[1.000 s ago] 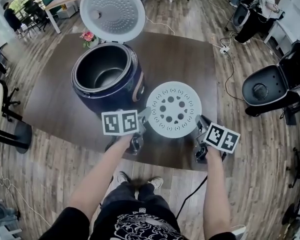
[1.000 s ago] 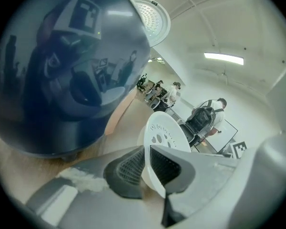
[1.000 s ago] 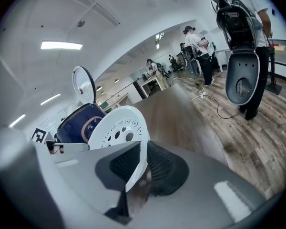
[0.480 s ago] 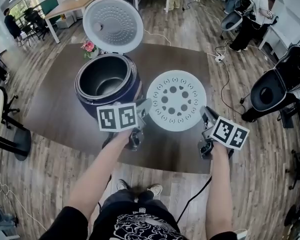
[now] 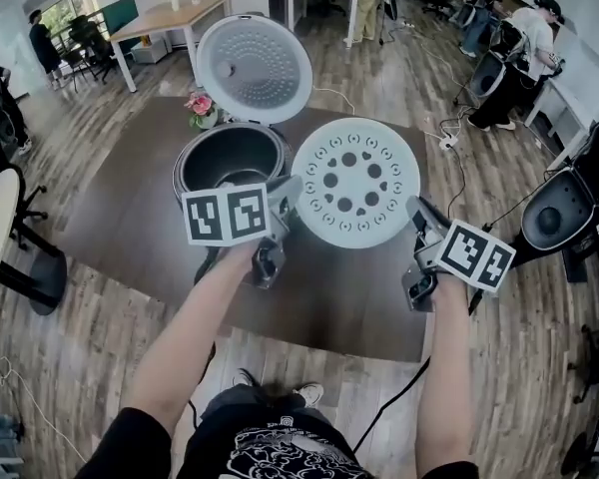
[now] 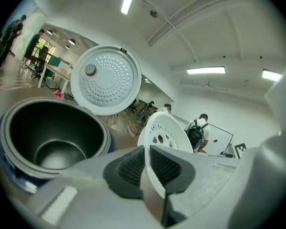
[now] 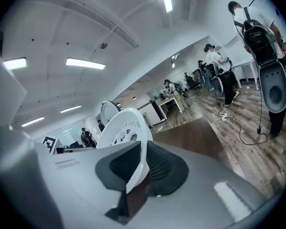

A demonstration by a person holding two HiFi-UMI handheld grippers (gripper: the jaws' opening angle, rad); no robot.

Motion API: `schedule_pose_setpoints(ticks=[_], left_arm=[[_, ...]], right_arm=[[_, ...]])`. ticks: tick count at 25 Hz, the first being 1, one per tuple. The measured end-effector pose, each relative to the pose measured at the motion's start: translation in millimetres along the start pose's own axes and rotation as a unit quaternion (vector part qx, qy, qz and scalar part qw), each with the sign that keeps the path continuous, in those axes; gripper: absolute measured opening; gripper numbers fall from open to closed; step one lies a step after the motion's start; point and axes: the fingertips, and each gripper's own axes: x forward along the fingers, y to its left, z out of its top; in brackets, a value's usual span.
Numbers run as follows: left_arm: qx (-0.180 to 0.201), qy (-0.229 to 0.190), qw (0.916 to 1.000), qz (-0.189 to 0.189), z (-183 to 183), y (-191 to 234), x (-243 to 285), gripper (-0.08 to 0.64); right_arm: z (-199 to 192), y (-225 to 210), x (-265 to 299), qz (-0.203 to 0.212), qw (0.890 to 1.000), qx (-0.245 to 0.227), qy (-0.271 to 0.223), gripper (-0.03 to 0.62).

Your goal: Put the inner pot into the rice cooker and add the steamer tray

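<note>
Pinches the left edge of the steamer tray with the left claw, pads drawn almost together on the thin white rim. Pinches the opposite edge with the right claw in the same way, nearly closed, with only the rim between its pads. Holds the round, perforated tray roughly level between the two, lifted clear of the dark brown surface. Keeps it just right of the rice cooker, overlapping the cooker's right rim in the head view. Shows the inner pot already seated in the cooker, dark and empty. Shows the lid swung upright behind the opening, dotted inner face forward. Shows pink flowers on the surface near the lid's left side.
</note>
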Motion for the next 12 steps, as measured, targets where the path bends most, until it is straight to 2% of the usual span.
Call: schedule_pose_setpoints(ticks=[2,5,7,9,12], left_arm=[[0.004,-0.010,0.9999,0.007,-23,9,-8,0.041],[0.015,-0.035,0.9991,0.018,-127,25,-16,0.041],[0.022,-0.053,0.9980,0.028,-179,38,-14,0.041],[0.024,-0.064,0.9970,0.036,-194,54,-3,0.040],[0.027,-0.075,0.9958,0.046,-190,62,6,0.040]], right_arm=[[-24,-3,-2,0.016,1.000,-0.003,-0.002,0.035],[-117,-45,-26,0.042,0.999,-0.013,-0.011,0.035],[-164,-71,-29,0.062,0.998,-0.017,-0.017,0.034],[-182,-88,-13,0.076,0.997,-0.015,-0.016,0.034],[-182,-96,4,0.092,0.996,-0.010,-0.011,0.035]])
